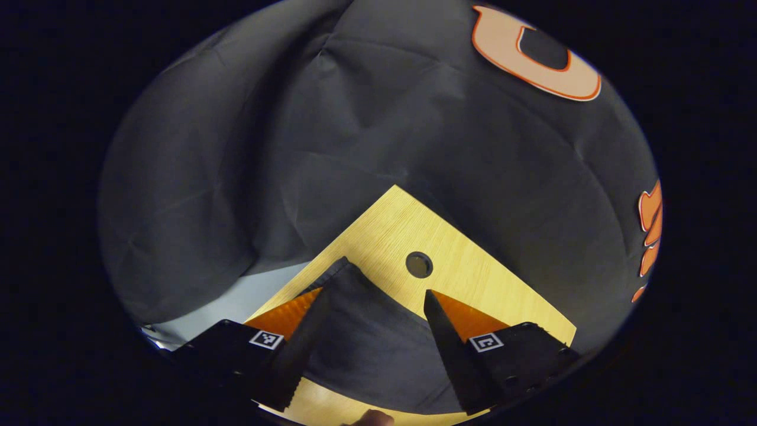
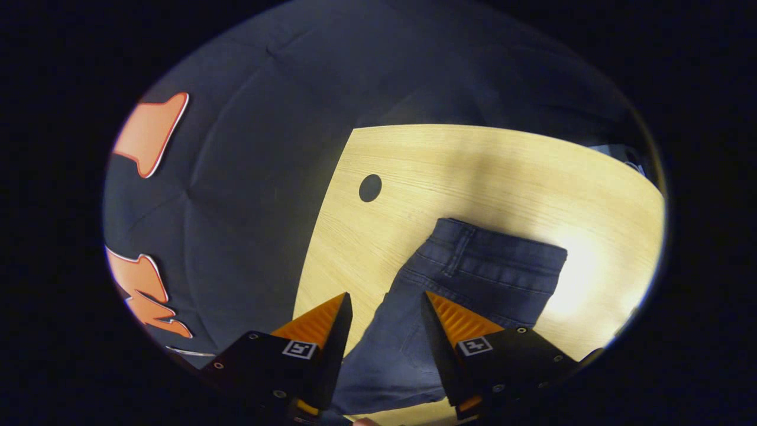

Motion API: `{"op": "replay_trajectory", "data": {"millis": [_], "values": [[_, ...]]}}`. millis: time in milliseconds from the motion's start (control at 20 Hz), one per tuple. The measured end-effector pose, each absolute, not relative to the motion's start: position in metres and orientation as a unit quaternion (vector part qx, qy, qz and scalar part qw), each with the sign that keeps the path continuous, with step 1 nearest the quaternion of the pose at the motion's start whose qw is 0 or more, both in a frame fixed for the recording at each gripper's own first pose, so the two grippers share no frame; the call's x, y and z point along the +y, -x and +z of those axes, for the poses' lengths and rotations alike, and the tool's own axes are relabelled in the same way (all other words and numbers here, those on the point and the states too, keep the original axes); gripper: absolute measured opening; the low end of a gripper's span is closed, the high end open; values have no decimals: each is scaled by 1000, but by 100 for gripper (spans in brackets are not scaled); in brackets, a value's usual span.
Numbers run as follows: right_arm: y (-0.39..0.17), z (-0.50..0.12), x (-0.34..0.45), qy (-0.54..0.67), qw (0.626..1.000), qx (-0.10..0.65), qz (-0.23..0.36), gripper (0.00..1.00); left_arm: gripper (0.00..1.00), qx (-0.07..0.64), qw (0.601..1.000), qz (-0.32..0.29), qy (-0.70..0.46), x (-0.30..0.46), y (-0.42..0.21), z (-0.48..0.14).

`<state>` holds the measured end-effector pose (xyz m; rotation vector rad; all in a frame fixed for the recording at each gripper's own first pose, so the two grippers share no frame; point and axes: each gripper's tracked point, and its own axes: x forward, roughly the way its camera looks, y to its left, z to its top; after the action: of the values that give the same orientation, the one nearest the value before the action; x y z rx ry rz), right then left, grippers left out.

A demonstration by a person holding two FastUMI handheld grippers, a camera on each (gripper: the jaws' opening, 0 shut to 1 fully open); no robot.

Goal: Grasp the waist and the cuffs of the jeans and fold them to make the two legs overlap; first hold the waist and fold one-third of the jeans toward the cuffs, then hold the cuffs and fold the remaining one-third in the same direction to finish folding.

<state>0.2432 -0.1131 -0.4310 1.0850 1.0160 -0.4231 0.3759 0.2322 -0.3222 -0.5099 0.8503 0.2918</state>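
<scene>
Both sets of fingers stand released over the jeans (image 2: 473,266) on the counter (image 2: 473,171); probably legs overlapped, next pinching the waist.

Dark jeans (image 2: 473,272) lying flat on the wooden table.

In the right gripper view the dark blue denim shows its waistband end, with belt loop and seams, pointing away toward the table's middle. In the left gripper view a dark, smooth corner of the fabric (image 1: 366,337) points toward the table's round hole.
</scene>
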Motion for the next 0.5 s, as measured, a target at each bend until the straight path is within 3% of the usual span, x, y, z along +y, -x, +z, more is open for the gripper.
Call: {"op": "replay_trajectory", "data": {"millis": [250, 500], "values": [[-205, -428, -136, -425, 750, 465, -203, 96, 98, 369, 900, 114, 204, 216, -362, -295], [-159, -456, -149, -400, 739, 490, -231, 99, 98, 315, 927, 90, 185, 199, -340, -267]]}}
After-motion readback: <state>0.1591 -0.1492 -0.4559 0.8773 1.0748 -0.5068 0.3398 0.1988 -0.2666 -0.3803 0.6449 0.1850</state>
